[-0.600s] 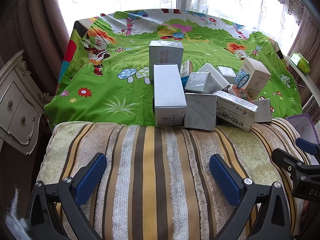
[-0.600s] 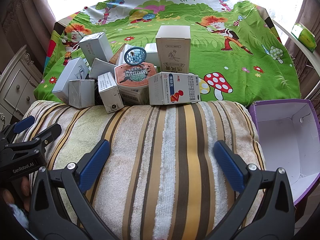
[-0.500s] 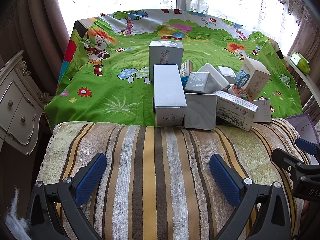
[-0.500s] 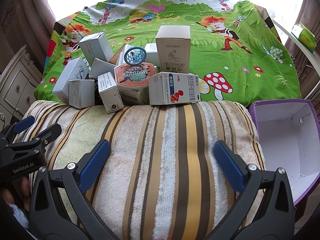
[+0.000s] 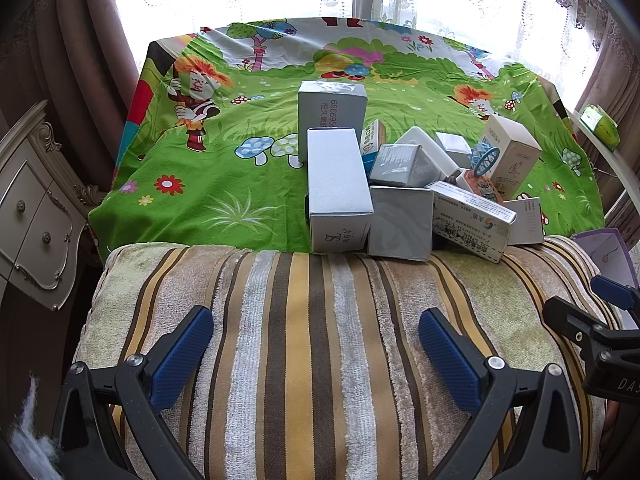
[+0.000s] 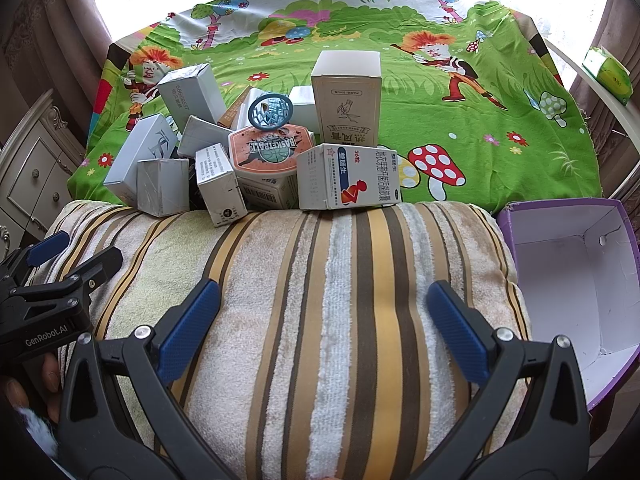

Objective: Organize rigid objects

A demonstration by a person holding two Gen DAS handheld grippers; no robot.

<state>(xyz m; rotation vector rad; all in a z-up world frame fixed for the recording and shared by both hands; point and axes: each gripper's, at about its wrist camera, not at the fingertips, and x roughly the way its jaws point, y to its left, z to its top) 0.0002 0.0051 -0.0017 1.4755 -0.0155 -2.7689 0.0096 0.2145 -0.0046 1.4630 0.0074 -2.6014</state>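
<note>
Both my grippers, left [image 5: 316, 342] and right [image 6: 324, 318], spread wide, empty, over striped towel [image 6: 340, 300]; cardboard box pile [image 6: 256, 152] ahead, purple-rimmed open box [image 6: 576, 280] right.

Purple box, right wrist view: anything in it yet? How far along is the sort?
Done: nothing visible. The purple box shows only its bare white inside. In hand: nothing; the left hand-held gripper and right hand-held gripper both stand open over the striped towel, apart from the goods. Left: the whole pile, including the basketball box, the tall white carton and the medicine carton.
</note>
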